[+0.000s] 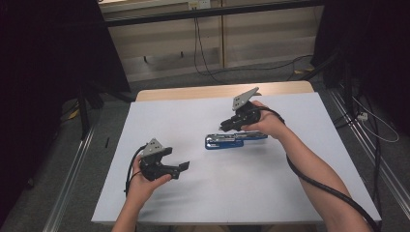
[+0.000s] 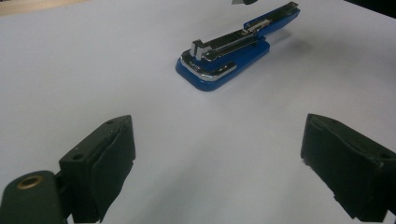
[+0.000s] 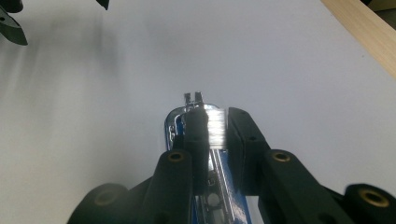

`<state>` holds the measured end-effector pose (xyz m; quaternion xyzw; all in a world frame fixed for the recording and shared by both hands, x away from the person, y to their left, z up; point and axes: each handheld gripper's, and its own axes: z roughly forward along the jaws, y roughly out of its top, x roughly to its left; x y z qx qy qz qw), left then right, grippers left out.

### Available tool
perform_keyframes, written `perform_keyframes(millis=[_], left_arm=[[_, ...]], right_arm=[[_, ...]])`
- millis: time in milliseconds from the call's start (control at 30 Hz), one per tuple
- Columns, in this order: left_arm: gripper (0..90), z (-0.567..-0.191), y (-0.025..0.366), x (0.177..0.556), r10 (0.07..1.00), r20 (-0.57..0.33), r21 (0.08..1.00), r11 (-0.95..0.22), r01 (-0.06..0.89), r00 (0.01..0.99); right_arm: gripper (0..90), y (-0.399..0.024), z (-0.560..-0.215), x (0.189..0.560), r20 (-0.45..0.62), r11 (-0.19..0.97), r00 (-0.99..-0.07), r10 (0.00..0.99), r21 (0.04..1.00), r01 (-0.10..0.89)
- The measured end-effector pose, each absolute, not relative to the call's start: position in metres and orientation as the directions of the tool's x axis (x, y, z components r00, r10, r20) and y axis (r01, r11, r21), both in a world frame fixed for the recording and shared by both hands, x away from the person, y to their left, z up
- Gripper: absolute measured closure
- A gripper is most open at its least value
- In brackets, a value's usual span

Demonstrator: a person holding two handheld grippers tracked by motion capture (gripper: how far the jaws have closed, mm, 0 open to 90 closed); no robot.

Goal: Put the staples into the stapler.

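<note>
Two grippers: right gripper jaws clamped on staples over stapler, left gripper jaws wide apart

white sheet covers most of a light wood table w/ wood edge bare at far side, grey floor beyond, black cable hanging down pale wall panels at back, dark curtains both sides, metal rails on floor
</note>
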<state>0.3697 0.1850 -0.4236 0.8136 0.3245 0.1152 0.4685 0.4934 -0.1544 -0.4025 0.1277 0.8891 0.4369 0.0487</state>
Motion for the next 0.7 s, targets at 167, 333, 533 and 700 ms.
perform_keyframes(millis=[167,333,533,700], left_arm=[[10.2,-0.424,0.185,0.369,0.635,-0.115,0.836,-0.353,0.419,0.764],[10.1,-0.424,0.186,0.370,0.637,-0.122,0.838,-0.345,0.424,0.761],[10.2,-0.424,0.187,0.370,0.638,-0.125,0.838,-0.342,0.425,0.760],[10.2,-0.424,0.187,0.370,0.639,-0.123,0.838,-0.343,0.424,0.759]], right_arm=[[78.9,-0.152,-0.403,0.495,0.025,0.590,-0.964,0.266,0.786,0.184],[78.9,-0.148,-0.405,0.496,0.020,0.601,-0.967,0.256,0.780,0.175],[78.9,-0.146,-0.407,0.499,0.022,0.601,-0.967,0.254,0.780,0.175],[78.9,-0.144,-0.409,0.500,0.016,0.609,-0.968,0.250,0.775,0.170]])
